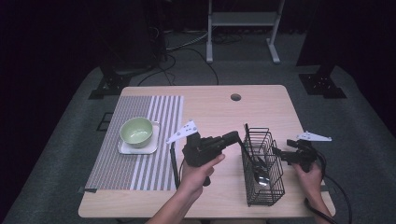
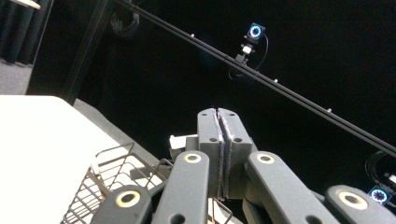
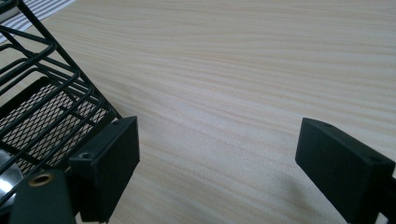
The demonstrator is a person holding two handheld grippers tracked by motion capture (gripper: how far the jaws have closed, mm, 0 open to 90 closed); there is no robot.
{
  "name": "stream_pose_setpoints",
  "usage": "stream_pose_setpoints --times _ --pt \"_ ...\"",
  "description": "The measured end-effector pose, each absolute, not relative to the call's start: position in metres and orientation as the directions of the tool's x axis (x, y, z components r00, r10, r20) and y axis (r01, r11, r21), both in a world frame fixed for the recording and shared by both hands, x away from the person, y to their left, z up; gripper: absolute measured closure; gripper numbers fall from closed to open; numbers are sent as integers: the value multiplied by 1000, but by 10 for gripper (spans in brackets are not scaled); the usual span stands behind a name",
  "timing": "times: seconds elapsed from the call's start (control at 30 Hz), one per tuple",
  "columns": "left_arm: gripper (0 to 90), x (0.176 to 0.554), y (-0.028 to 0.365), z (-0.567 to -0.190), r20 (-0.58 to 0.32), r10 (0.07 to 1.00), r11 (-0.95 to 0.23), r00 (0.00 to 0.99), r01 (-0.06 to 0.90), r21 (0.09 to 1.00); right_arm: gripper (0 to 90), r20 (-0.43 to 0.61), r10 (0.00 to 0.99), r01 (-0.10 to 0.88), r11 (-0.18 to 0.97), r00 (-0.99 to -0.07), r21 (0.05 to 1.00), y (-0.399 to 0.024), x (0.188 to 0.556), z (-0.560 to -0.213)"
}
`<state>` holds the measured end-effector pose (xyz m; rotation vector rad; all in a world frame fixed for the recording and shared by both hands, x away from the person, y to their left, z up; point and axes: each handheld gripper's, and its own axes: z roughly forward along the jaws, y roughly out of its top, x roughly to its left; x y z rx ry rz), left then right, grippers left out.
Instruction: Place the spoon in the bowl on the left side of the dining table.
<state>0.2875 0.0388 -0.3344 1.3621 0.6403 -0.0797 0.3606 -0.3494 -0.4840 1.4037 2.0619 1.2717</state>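
Left gripper (image 2: 219, 122): black ribbed pads clenched together, empty, frame centre.
Right gripper (image 3: 217, 163): blocky jaws released.
Basket (image 1: 262, 163): black wire, mesh floor.
Table (image 3: 243, 70): pale woodgrain.

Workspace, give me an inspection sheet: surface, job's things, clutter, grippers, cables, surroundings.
Surface: pale wood table with a round hole near the far edge; striped mat on its left part.
Job's things: black wire basket right of centre, cutlery inside.
Clutter: green bowl on a white square plate, on the mat.
Grippers: left gripper shut, nothing between the jaws, raised at the basket's left rim; right gripper open, low over bare table, beside the basket's right wall.
Cables: one trails from each gripper; more lie on the floor beyond the table.
Surroundings: dark room, grey carpet, white stand behind, black stand feet at both sides.
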Motion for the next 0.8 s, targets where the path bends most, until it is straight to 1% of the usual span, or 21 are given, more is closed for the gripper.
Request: stream_pose_setpoints --times 0.33,0.63,0.8 --pt "890 288 53 -333 -476 325 266 817 404 875 126 194 871 567 112 -452 816 -349 361 -484" --pt "890 289 62 -332 -495 316 292 809 414 862 127 192 872 567 112 -449 816 -349 361 -484" --pt "890 290 72 -334 -504 325 309 800 414 856 126 189 873 567 116 -449 815 -349 361 -484"
